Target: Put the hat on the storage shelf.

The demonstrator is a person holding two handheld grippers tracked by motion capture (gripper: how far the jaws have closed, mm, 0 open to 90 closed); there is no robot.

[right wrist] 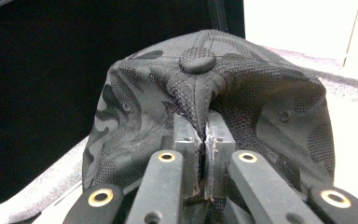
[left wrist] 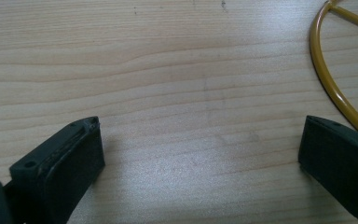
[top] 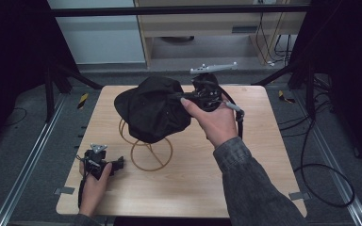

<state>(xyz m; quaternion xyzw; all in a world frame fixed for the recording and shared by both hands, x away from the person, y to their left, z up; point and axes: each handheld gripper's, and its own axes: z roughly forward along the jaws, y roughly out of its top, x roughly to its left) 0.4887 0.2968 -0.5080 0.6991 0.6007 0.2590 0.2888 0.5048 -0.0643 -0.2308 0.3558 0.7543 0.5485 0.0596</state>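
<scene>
High view: black cap (top: 152,109) at table's 12 o'clock, atop yellow wire stand (top: 150,151), pinched by crown fabric in right gripper (top: 185,98), jaws clamped tight. Left gripper (top: 118,164) at 8 o'clock, near table (top: 264,155) front-left edge, jaws wide, nothing held. Open wood at 4–5 o'clock. Stand's ring (left wrist: 324,70) at 1 o'clock of left gripper (left wrist: 200,140).

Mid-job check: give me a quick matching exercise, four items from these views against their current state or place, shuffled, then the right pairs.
Items:
1. right gripper
2. left gripper
3. black cap
4. yellow wire stand

States:
A. jaws wide apart, low over the table
B. stands on the table under the cap
C. jaws pinched on dark fabric
D. held up over the stand, button on top

Pairs: 1-C, 2-A, 3-D, 4-B
</scene>
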